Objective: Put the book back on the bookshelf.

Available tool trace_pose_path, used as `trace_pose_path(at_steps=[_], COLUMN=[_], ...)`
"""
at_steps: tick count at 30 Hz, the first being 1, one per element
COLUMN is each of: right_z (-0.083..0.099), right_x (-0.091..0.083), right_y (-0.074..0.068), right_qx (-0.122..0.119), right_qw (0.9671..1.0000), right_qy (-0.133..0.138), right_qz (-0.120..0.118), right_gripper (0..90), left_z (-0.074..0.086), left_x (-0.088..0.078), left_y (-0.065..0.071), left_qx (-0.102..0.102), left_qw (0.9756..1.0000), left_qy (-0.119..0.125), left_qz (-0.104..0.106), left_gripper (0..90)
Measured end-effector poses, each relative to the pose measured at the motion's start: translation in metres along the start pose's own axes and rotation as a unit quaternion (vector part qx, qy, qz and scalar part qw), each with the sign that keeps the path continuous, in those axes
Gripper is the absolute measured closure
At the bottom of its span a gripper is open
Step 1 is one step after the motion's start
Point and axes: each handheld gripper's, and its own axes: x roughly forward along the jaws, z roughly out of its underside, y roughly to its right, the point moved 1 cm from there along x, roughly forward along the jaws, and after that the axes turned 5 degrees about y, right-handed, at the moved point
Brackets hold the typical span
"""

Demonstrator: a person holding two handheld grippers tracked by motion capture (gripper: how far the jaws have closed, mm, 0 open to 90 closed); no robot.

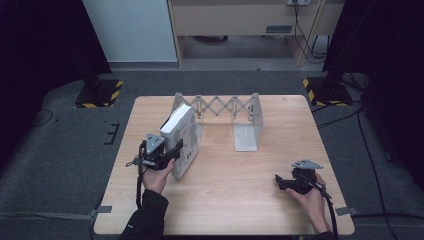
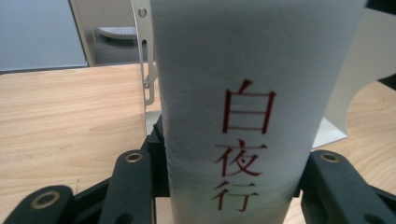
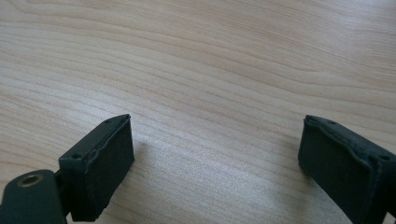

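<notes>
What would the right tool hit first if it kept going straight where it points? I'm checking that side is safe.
Probably nothing soon: the right tool stands open, low over the bare table, pointing leftward toward the book held in the left tool. The book looks like the first obstacle, though depth is uncertain.

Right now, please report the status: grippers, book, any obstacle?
Left gripper shut on white book, held upright. Right gripper open over table. Expanding book rack just behind book.

On the table (image 1: 225, 200), the book (image 1: 182, 140) stands at nine o'clock of the bookend rack (image 1: 235, 117); the right gripper (image 1: 280, 181) rests toward four o'clock.
</notes>
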Motion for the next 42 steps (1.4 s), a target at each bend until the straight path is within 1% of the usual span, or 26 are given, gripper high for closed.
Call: trace_pose_path(at_steps=[3,4,7,8,9,10,11,12,14,19,24,29,33,34,35,36,40,42], right_z=[0.0,0.0,0.0,0.0,0.0,0.0,0.0,0.0,0.0,0.0,0.0,0.0,0.0,0.0,0.0,0.0,0.0,0.0], right_x=[0.0,0.0,0.0,0.0,0.0,0.0,0.0,0.0,0.0,0.0,0.0,0.0,0.0,0.0,0.0,0.0,0.0,0.0], right_y=[0.0,0.0,0.0,0.0,0.0,0.0,0.0,0.0,0.0,0.0,0.0,0.0,0.0,0.0,0.0,0.0,0.0,0.0], right_qx=[0.0,0.0,0.0,0.0,0.0,0.0,0.0,0.0,0.0,0.0,0.0,0.0,0.002,0.002,0.002,0.002,0.002,0.002], right_qw=[1.0,1.0,1.0,1.0,1.0,1.0,1.0,1.0,1.0,1.0,1.0,1.0,1.0,1.0,1.0,1.0,1.0,1.0], right_qy=[0.0,0.0,0.0,0.0,0.0,0.0,0.0,0.0,0.0,0.0,0.0,0.0,-0.001,-0.001,-0.001,-0.001,-0.001,-0.001], right_qz=[0.0,0.0,0.0,0.0,0.0,0.0,0.0,0.0,0.0,0.0,0.0,0.0,0.0,0.0,0.0,0.0,0.0,0.0], right_gripper=[10.7,10.7,10.7,10.7,10.7,10.7,10.5,10.5,10.5,10.5,10.5,10.5,10.4,10.3,10.3,10.3,10.3,10.3], left_z=[0.005,0.006,0.013,0.016,0.018,0.018,0.019,0.019,0.019,0.019,0.018,0.018,0.017,0.016,0.016,0.015,0.014,0.014], left_x=[-0.002,-0.002,-0.002,-0.001,-0.001,-0.001,0.0,0.0,0.004,0.011,0.017,0.024,0.029,0.033,0.033,0.037,0.042,0.047], left_y=[0.001,0.002,0.0,-0.001,-0.001,-0.001,-0.001,-0.001,0.003,0.006,0.006,0.004,0.003,0.003,0.003,0.002,0.002,0.003], left_qx=[0.005,0.004,-0.008,-0.012,-0.011,-0.011,-0.01,-0.01,-0.007,-0.006,-0.008,-0.012,-0.014,-0.015,-0.015,-0.014,-0.013,-0.014], left_qw=[1.0,1.0,0.9999,0.9999,0.9999,0.9999,0.9999,0.9999,0.9998,0.9995,0.9993,0.9988,0.9987,0.9987,0.9987,0.9985,0.9983,0.9979], left_qy=[-0.005,-0.009,-0.007,-0.007,0.0,0.0,0.004,0.004,0.007,0.016,0.021,0.034,0.035,0.037,0.037,0.04,0.043,0.048], left_qz=[-0.002,-0.002,-0.004,-0.004,-0.004,-0.004,-0.012,-0.012,-0.017,-0.025,-0.029,-0.032,-0.033,-0.033,-0.033,-0.034,-0.036,-0.04], left_gripper=[52.2,52.1,52.0,51.9,51.9,51.9,51.9,51.9,51.9,51.9,51.7,51.6,51.5,51.5,51.4,51.4,51.3,51.3])
